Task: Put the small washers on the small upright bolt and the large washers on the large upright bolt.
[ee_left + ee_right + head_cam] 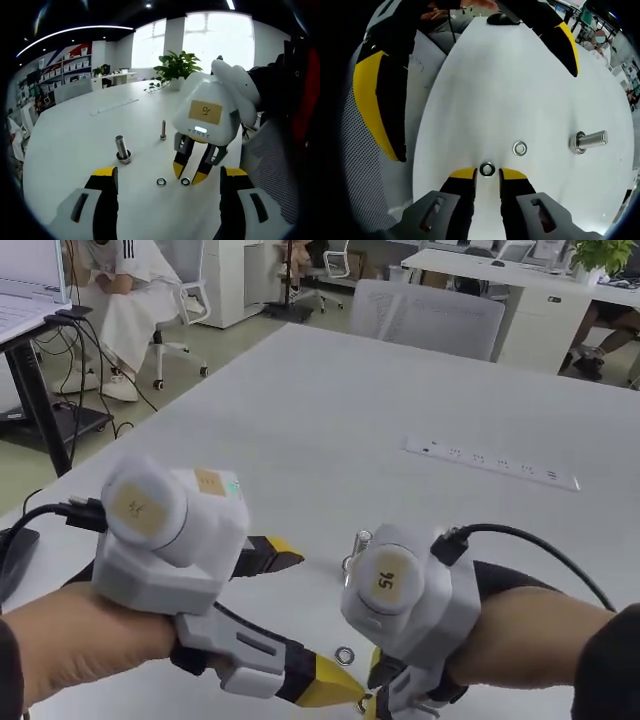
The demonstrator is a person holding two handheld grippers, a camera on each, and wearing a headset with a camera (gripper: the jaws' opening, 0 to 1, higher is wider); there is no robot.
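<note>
A large upright bolt stands on the white table with a washer round its base. Farther off is the small upright bolt. Two loose washers lie flat on the table. One washer sits between the tips of my right gripper, whose jaws are narrowly open and point down at the table. The other washer lies just beyond, also seen as a small ring from the head. My left gripper is wide open with nothing in it, facing the right gripper.
A white power strip lies on the far right of the table. Office chairs and a seated person are beyond the far edge. A potted plant stands at the table's far end. The table's near edge is close under both grippers.
</note>
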